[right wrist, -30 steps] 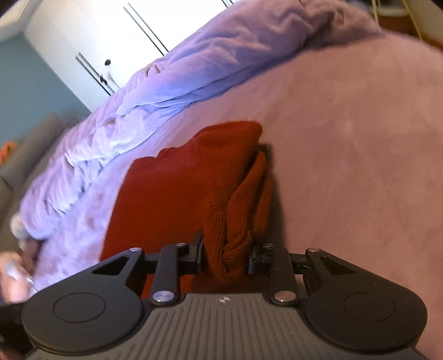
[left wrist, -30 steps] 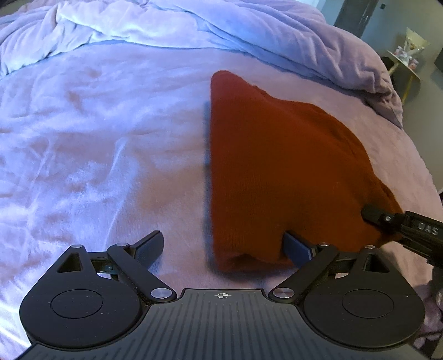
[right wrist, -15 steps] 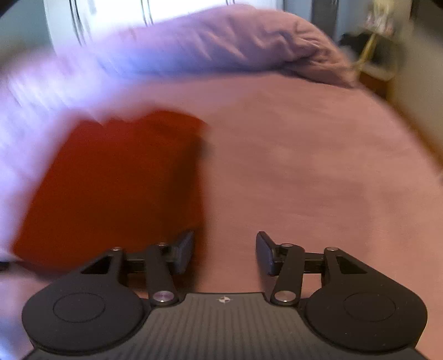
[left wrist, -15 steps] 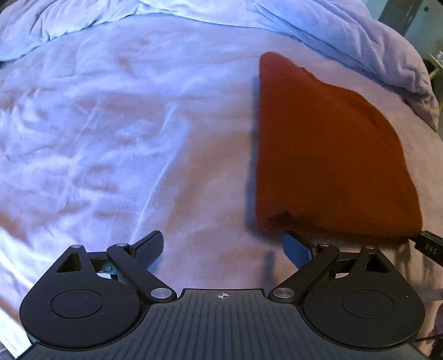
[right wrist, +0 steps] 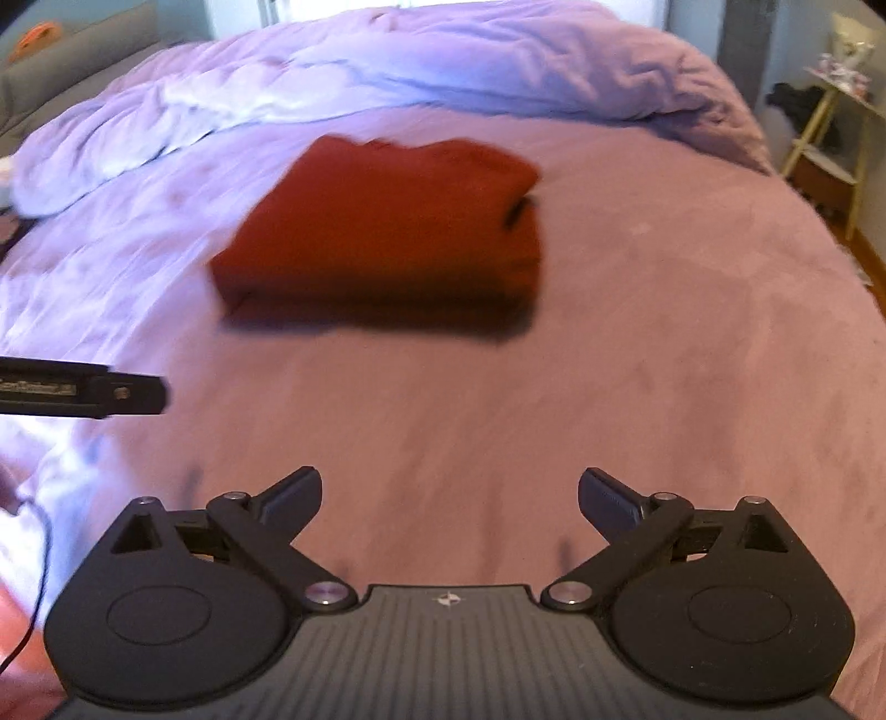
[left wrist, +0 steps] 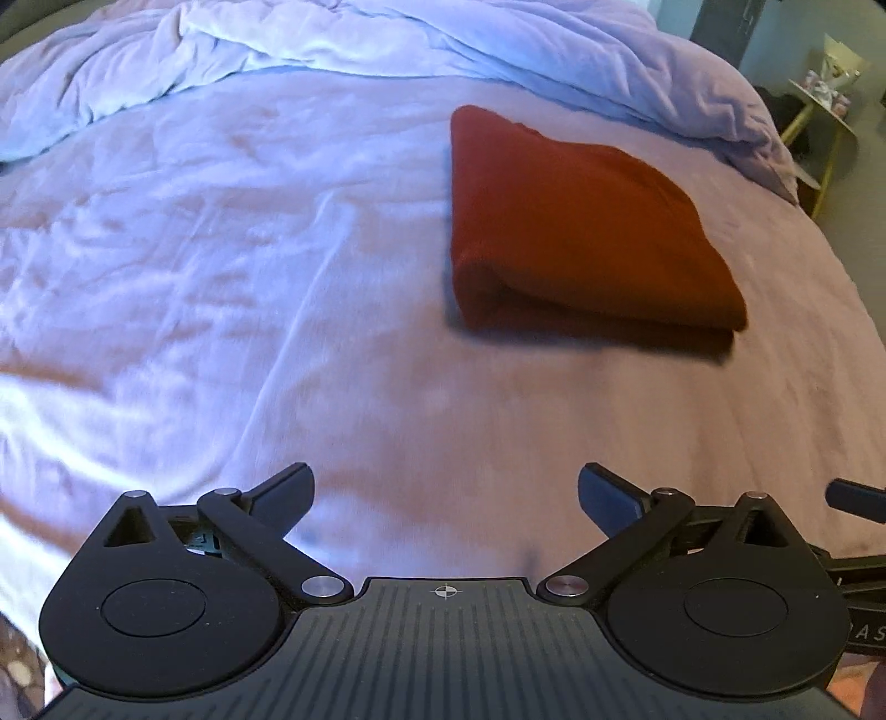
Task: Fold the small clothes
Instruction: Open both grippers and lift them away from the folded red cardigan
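Observation:
A rust-red knitted garment (left wrist: 576, 221) lies folded into a compact rectangle on the lilac bed sheet (left wrist: 221, 277). In the right wrist view the same folded garment (right wrist: 387, 232) sits ahead and a little left. My left gripper (left wrist: 446, 490) hangs well short of it, its jaws opening wide, nothing between them. My right gripper (right wrist: 449, 493) is also back from the garment, jaws opening wide and empty. A finger of the left gripper (right wrist: 127, 393) shows at the left edge of the right wrist view.
A rumpled lilac duvet (left wrist: 387, 44) is bunched along the far side of the bed. A small side table (left wrist: 825, 105) with objects stands off the bed's far right corner. A grey sofa (right wrist: 72, 61) lies beyond the bed at far left.
The right gripper let go of the garment's folded edge and opened. Both grippers pulled back from the garment, which now lies flat and folded on the sheet.

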`<state>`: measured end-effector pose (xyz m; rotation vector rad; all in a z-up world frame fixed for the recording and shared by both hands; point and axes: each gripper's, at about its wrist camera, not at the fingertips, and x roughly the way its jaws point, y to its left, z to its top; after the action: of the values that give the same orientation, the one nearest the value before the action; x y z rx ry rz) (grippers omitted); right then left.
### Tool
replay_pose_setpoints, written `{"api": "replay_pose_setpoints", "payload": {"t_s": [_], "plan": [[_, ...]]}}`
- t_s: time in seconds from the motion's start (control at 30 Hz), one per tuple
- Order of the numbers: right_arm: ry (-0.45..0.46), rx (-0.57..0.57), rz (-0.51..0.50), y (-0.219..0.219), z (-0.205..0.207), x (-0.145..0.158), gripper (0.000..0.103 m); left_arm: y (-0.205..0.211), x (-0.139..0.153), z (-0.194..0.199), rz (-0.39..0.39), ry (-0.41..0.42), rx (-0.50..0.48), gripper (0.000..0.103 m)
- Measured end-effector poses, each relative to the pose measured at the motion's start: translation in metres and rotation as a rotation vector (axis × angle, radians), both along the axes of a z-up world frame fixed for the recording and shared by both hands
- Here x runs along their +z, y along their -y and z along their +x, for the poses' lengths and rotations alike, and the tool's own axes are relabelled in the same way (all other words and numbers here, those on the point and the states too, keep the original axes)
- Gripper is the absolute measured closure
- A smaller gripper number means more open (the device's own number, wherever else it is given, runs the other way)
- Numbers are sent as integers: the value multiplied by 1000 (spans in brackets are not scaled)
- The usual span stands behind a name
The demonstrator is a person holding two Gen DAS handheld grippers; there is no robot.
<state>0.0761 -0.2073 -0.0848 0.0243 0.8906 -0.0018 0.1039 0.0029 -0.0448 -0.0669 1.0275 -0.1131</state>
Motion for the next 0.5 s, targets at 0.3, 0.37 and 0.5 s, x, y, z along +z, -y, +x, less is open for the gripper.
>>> {"api": "replay_pose_setpoints", "payload": {"t_s": [0.3,0.37,0.5], "plan": [[28,3,-99,-30,-9,44,4,-4,42,-1,43,15,17,0],[22,-4,-123,-35,-8,54,4,-3,49,2,66,18,31,0],[3,-48,-135,-35,-2,65,4,8,60,5,151,50,31,0]]}}
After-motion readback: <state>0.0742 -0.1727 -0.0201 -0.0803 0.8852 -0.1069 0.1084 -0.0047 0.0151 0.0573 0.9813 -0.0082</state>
